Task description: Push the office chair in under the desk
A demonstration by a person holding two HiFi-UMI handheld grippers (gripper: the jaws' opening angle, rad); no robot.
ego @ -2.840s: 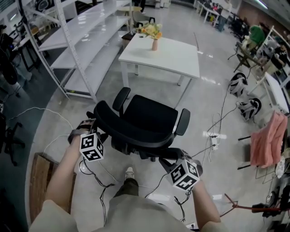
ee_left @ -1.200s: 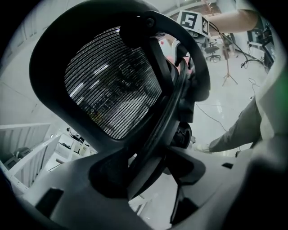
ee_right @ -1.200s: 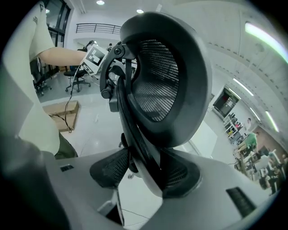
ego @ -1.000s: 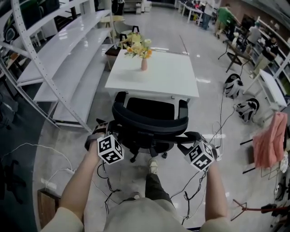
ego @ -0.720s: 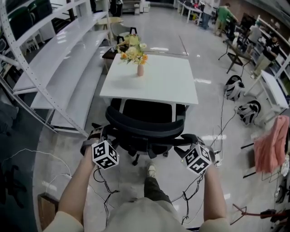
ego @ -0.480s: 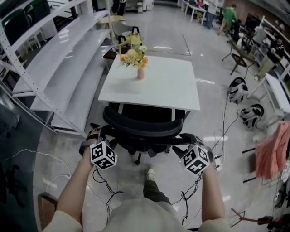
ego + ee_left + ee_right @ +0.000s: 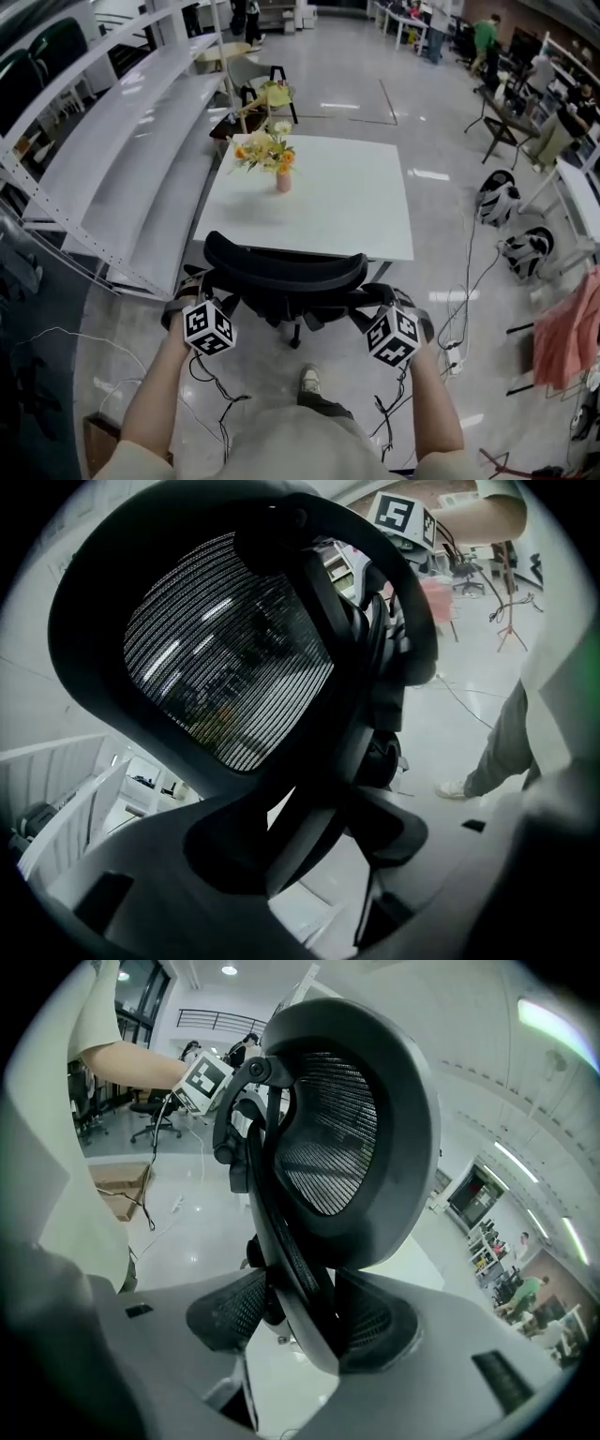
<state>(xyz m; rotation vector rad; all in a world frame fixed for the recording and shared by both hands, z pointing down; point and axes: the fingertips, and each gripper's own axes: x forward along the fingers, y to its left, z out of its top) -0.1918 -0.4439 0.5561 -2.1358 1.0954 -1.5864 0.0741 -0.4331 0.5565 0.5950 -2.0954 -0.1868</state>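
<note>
Black mesh-back office chair [image 7: 286, 269]: the curved backrest sits right at the near edge of the white desk [image 7: 347, 211], seat out of sight under the top. I've got the left gripper [image 7: 309, 847] and right gripper [image 7: 300, 1324] each clamped on a rear frame strut, jaws wide. Vase of flowers [image 7: 280, 169] on the desk. Glossy grey floor [image 7: 356, 94], white shelving [image 7: 112, 178] alongside, loose cables [image 7: 466, 291].
</note>
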